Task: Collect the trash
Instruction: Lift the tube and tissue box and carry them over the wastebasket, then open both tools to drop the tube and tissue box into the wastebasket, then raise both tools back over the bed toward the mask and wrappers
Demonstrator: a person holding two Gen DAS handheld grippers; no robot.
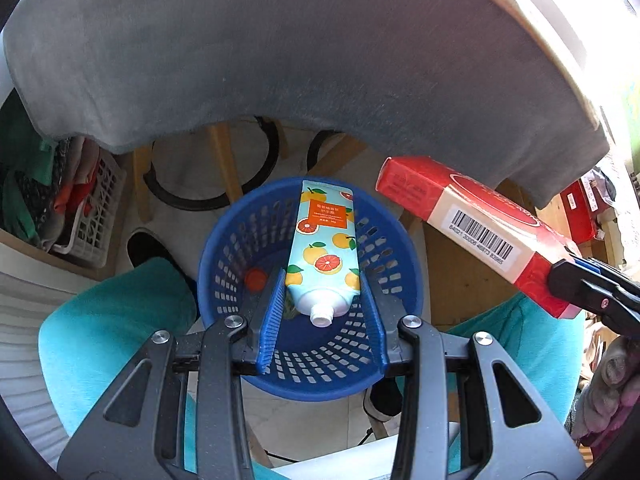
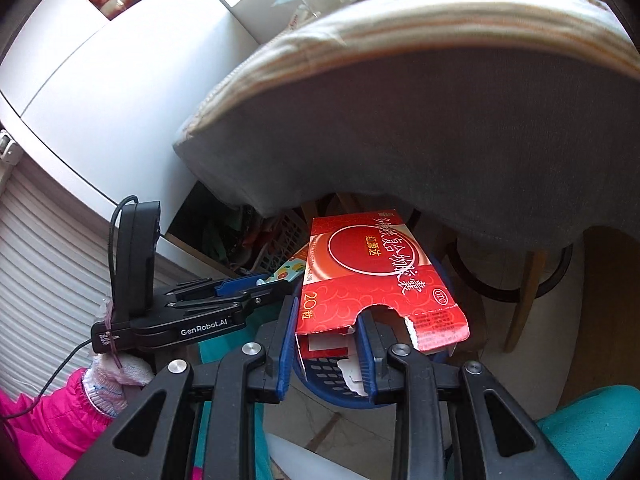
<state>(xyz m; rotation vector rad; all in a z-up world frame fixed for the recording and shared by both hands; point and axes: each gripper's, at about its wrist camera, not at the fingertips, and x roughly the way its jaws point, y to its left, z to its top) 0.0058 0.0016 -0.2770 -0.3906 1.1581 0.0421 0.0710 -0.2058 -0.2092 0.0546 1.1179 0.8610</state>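
Over the blue plastic basket [image 1: 224, 248] I hold two pieces of trash, one in each gripper. My left gripper [image 1: 322, 296] pinches a grapefruit-print cream tube [image 1: 324, 248] by its shoulder, open nozzle toward me, the tube's length hanging above the basket's mouth. My right gripper [image 2: 326, 332] clamps the torn flap end of a red medicine carton [image 2: 368, 272], which hangs just above the basket's right rim. I judge this the drop-off step: next both sets of jaws need to spread so each piece falls inside, and the carton may want nudging inward first. Count: one basket, one tube, one carton, and one orange cap [image 1: 255, 279] already lying in the basket bottom.
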